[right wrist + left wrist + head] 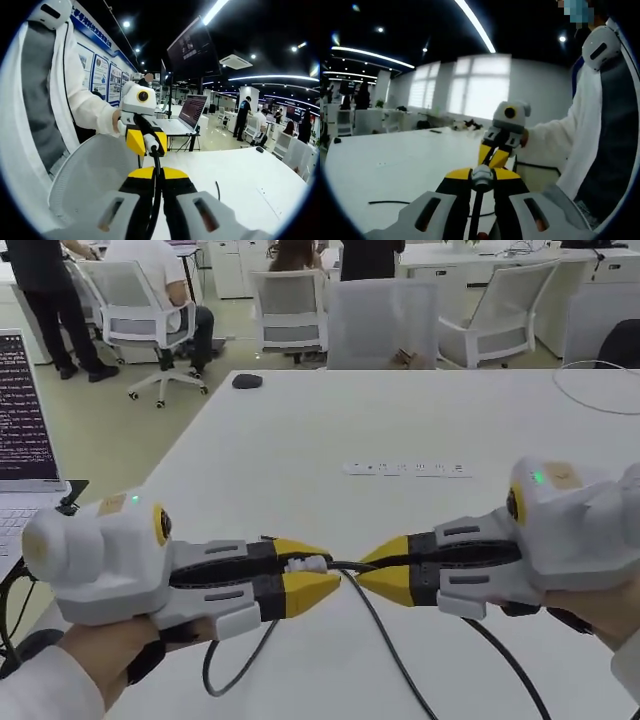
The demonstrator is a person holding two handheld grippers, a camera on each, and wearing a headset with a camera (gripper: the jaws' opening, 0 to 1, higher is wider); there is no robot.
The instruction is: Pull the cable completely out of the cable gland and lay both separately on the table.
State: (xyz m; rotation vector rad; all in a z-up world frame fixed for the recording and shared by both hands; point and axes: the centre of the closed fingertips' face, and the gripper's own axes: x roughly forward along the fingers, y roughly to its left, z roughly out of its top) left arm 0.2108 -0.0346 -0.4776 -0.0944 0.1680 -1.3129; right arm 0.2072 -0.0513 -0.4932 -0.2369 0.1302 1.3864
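Above the white table (pixel 300 440) the two grippers face each other tip to tip. My left gripper (pixel 325 576) is shut on the white cable gland (pixel 312 565), which also appears between its yellow jaws in the left gripper view (pixel 482 175). A black cable (pixel 347 567) runs from the gland into my right gripper (pixel 368 576), which is shut on it a short way from the gland. In the right gripper view the cable (pixel 156 162) leads from my jaws to the gland (pixel 151 143). The slack cable (pixel 395 660) loops down onto the table below.
A white power strip (pixel 405 469) lies mid-table and a black mouse (pixel 247 381) near the far edge. A laptop (pixel 25 430) stands at the left. Office chairs (pixel 380 325) line the far side. A thin white wire loop (pixel 600 390) sits at the far right.
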